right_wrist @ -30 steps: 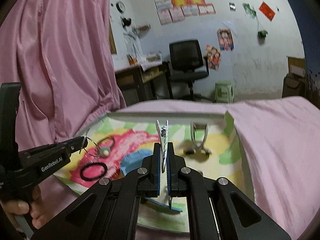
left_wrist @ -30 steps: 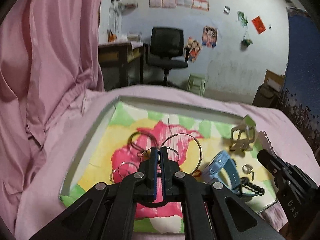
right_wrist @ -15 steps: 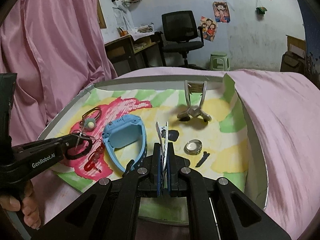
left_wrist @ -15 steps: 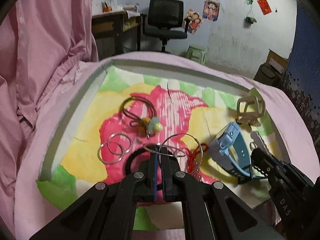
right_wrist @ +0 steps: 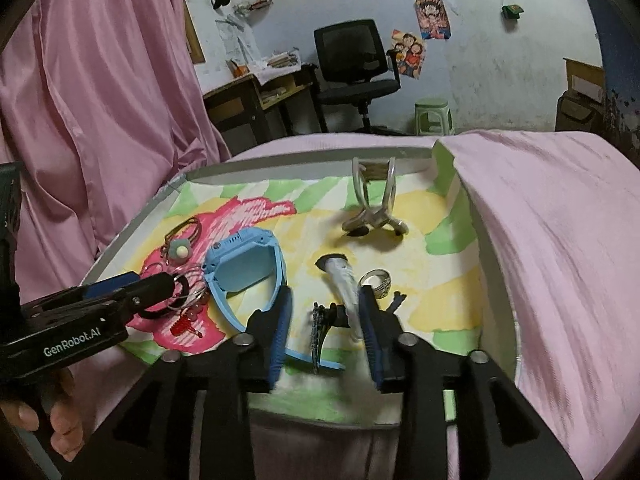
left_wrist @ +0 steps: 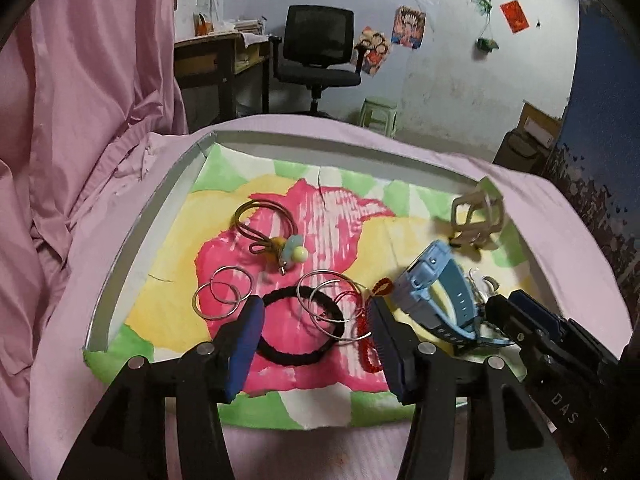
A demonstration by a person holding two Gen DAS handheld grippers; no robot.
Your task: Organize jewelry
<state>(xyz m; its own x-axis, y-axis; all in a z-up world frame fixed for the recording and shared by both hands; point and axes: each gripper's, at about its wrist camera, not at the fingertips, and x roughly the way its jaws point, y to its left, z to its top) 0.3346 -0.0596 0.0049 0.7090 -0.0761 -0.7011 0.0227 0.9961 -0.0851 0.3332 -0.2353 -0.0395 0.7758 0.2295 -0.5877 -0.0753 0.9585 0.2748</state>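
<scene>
Right now you're holding both grippers spread wide over the tray (left_wrist: 160, 216), nothing pinched in either.

Your left gripper (left_wrist: 316, 320) is hovering w/ its blue pads (left_wrist: 248, 332) either side of the black hair tie (left_wrist: 296, 356) and the big wire hoops (left_wrist: 332, 304) lying across it. Two smaller silver rings (left_wrist: 220, 292) are lying just left of that, overlapping each other. A hair elastic w/ a round charm (left_wrist: 298, 254) is sitting farther back on the pink flower print.

Your right gripper (right_wrist: 324, 320) is hanging over the tray's near right part. A silver clip (right_wrist: 344, 284), motion-blurred, is showing btwn its fingers; can't tell if it's resting or mid-air. A dark patterned clip (right_wrist: 318, 330) is lying btwn them too. A silver ring (right_wrist: 376, 280) is sitting just beyond the right finger, the blue watch (right_wrist: 248, 272) just left, a claw clip (right_wrist: 374, 200) at the back.
</scene>
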